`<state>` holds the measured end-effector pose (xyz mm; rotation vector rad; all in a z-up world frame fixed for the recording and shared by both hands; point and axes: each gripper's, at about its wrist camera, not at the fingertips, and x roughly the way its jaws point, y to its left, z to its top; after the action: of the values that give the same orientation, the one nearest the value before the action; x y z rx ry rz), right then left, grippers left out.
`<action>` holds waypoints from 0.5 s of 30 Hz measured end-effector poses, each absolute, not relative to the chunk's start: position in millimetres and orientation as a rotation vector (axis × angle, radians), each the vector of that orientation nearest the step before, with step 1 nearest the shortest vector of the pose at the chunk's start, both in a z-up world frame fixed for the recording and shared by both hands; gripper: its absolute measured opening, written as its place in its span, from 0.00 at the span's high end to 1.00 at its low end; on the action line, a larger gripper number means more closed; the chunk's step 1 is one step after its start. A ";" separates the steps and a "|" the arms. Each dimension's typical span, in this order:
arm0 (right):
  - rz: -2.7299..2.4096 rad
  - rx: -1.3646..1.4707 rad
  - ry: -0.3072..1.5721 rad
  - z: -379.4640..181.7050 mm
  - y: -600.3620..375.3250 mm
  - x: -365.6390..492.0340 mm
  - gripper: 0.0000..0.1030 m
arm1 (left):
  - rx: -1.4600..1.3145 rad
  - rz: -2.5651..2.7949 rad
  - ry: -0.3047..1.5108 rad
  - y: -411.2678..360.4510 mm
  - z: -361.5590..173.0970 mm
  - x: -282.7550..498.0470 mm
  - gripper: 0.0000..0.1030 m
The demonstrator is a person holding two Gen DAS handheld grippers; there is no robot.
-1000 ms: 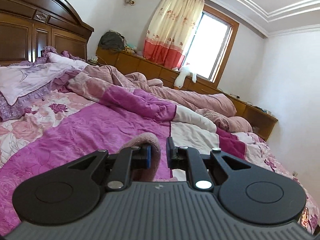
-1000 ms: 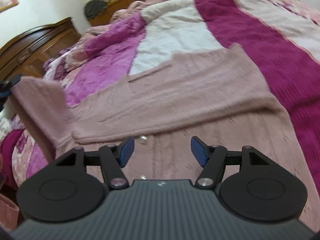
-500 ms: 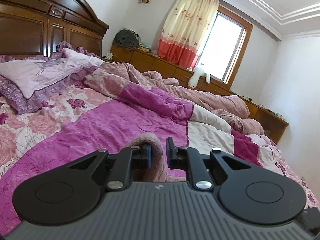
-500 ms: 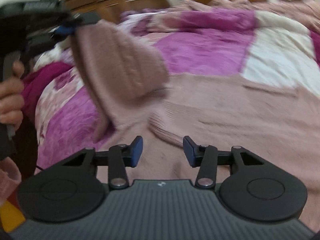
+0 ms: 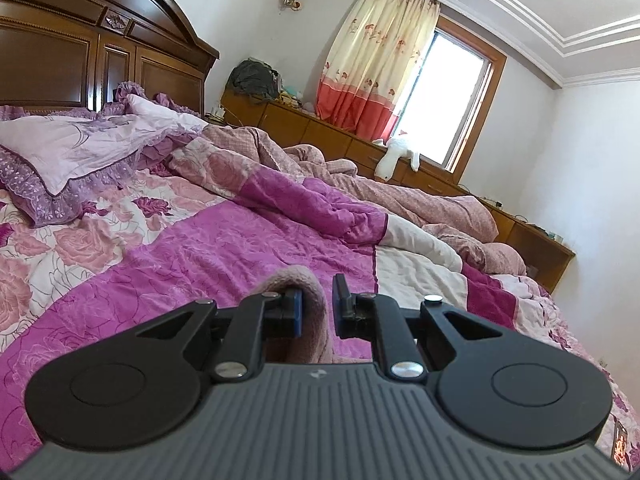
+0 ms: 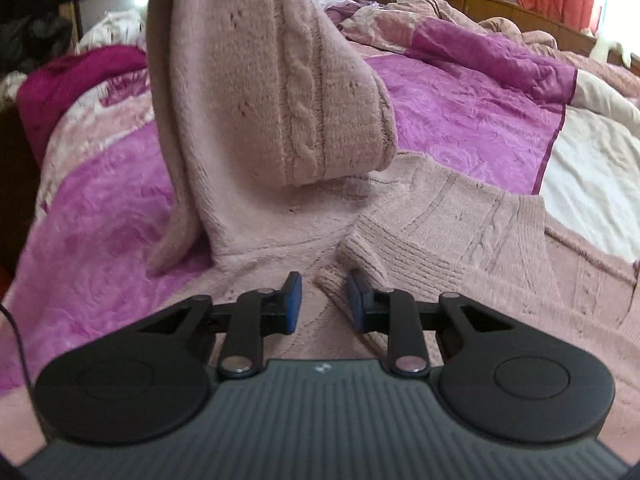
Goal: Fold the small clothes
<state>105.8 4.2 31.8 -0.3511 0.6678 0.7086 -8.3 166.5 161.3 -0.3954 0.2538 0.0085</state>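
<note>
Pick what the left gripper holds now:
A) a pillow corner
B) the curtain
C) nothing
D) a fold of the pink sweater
D: a fold of the pink sweater sits pinched in the left gripper, and the right wrist view shows that part of the sweater hanging lifted above the bed.

Carved wooden headboard (image 5: 100, 52), low cabinets (image 5: 328, 132), bright curtained window (image 5: 452, 96) — probably daylight.
</note>
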 end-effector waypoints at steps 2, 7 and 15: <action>0.687 -0.360 0.670 29.8 6.2 108.8 0.84 | -0.399 0.011 0.255 167.4 160.1 -6.2 0.85; 0.726 -0.241 0.702 40.1 -1.1 108.3 0.90 | -0.399 0.021 0.258 169.1 157.5 -6.9 0.85; 0.793 0.005 0.747 50.2 -23.5 107.4 0.87 | -0.397 0.021 0.258 170.3 156.3 -6.5 0.85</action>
<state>107.4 -23.5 50.2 0.0055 0.7470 0.7929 -6.5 170.3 156.3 -0.3969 0.2583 0.0207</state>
